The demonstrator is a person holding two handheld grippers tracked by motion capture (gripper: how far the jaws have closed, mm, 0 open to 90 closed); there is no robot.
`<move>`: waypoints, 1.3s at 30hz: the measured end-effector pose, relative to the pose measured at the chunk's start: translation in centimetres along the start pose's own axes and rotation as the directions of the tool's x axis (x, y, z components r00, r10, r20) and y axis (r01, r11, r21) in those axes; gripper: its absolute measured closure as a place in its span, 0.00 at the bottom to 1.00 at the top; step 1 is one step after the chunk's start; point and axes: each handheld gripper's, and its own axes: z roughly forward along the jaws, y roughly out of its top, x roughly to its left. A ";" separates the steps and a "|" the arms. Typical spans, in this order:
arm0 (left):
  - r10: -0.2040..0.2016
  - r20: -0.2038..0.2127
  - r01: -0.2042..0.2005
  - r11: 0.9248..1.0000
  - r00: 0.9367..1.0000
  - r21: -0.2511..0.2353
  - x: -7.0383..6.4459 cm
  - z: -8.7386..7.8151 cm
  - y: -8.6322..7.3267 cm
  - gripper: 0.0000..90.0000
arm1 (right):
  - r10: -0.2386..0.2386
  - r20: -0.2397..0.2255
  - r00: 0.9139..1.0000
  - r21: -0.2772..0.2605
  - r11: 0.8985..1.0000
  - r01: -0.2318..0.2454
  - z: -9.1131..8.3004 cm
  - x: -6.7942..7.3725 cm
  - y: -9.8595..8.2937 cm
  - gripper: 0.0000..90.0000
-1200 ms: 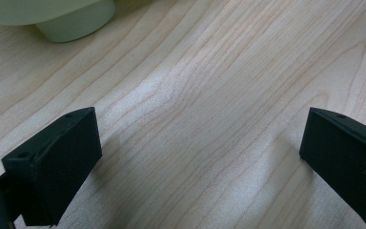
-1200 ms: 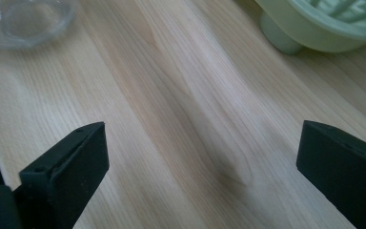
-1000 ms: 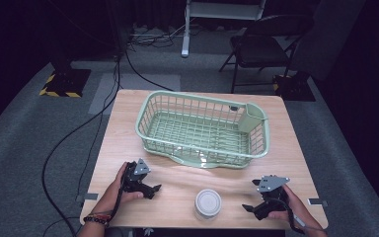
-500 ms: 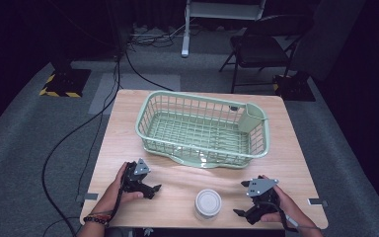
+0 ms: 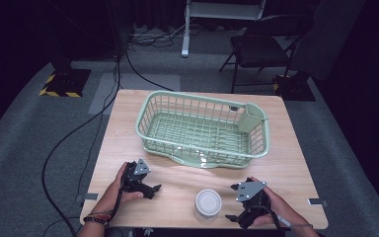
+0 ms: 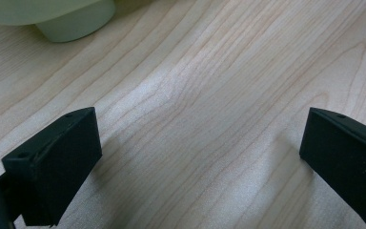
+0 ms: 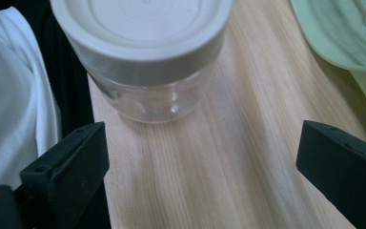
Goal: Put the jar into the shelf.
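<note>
A clear jar with a white lid (image 5: 208, 203) stands upright near the table's front edge, and the right gripper view shows the jar (image 7: 147, 47) close ahead. My right gripper (image 5: 233, 202) is just right of it, pointing at it, open, with its jaws wide apart (image 7: 202, 157) and nothing between them. The jar is beyond the fingertips and apart from them. My left gripper (image 5: 154, 191) rests at the front left of the table, also open (image 6: 200, 143), over bare wood. A pale green wire basket (image 5: 202, 128) sits empty in the middle of the table.
The basket's foot (image 6: 71, 21) lies just ahead of the left gripper, and its rim (image 7: 348, 33) is to the right of the jar. White cloth (image 7: 9, 95) hangs beyond the table's front edge. A folding chair (image 5: 266, 44) and cables (image 5: 94, 123) are on the floor behind.
My right gripper has slid left along the front edge toward the jar, closing the gap to it. The left gripper and the jar have stayed put.
</note>
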 end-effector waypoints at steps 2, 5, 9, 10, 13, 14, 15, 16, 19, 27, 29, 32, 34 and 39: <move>-0.001 0.000 0.001 1.000 1.000 0.001 0.0 0.0 0.0 0.00 | -0.011 -0.007 1.000 0.004 1.000 0.011 0.2 0.1 0.3 0.04; 0.000 0.000 0.000 1.000 1.000 0.000 0.0 0.0 0.0 0.00 | -0.026 -0.027 0.999 0.004 1.000 0.026 0.6 0.4 0.8 0.04; 0.000 0.000 0.000 1.000 1.000 0.000 0.0 0.0 0.0 0.00 | -0.039 -0.050 0.998 -0.002 0.999 0.039 0.9 0.6 1.5 0.04; 0.000 -0.001 0.000 1.000 1.000 0.000 0.0 0.0 0.0 0.00 | -0.044 -0.053 0.998 -0.001 0.999 0.044 1.0 0.6 1.7 0.04; -0.001 0.000 0.001 1.000 1.000 0.001 0.0 0.0 0.0 0.00 | -0.057 -0.061 0.996 0.003 0.998 0.057 1.4 0.8 2.2 0.04; 0.000 0.000 0.000 1.000 1.000 0.000 0.0 0.0 0.0 0.00 | -0.062 -0.065 0.996 0.001 0.998 0.062 1.4 0.8 2.4 0.04; 0.000 0.000 0.000 1.000 1.000 0.000 0.0 0.0 0.0 0.00 | -0.065 -0.069 0.995 -0.002 0.998 0.065 1.6 0.9 2.6 0.04; 0.000 0.000 0.000 1.000 1.000 0.000 0.0 0.0 0.0 0.00 | -0.064 -0.075 0.995 -0.003 0.998 0.064 1.7 0.9 2.7 0.04; 0.000 0.000 0.000 1.000 1.000 0.000 0.0 0.0 0.0 0.00 | -0.074 -0.087 0.994 -0.009 0.997 0.073 1.9 1.1 3.1 0.04; 0.000 0.000 0.000 1.000 1.000 0.000 0.0 0.0 0.0 0.00 | -0.089 -0.104 0.991 -0.017 0.996 0.088 2.9 1.4 4.2 0.04; 0.000 0.000 0.000 1.000 1.000 0.000 0.0 0.0 0.0 0.00 | -0.081 -0.109 0.991 -0.022 0.997 0.079 3.1 1.4 4.4 0.04; 0.000 0.000 0.000 1.000 1.000 0.000 0.0 0.0 0.0 0.00 | -0.074 -0.113 0.991 -0.026 0.997 0.071 3.4 1.3 4.6 0.04; -0.001 0.000 0.001 1.000 1.000 0.001 0.0 0.0 0.0 0.00 | -0.073 -0.111 0.991 -0.028 0.997 0.070 3.6 1.3 4.7 0.05; 0.000 0.000 0.000 1.000 1.000 0.000 0.0 0.0 0.0 0.00 | -0.045 -0.106 0.993 -0.042 0.998 0.041 4.1 1.4 4.9 0.07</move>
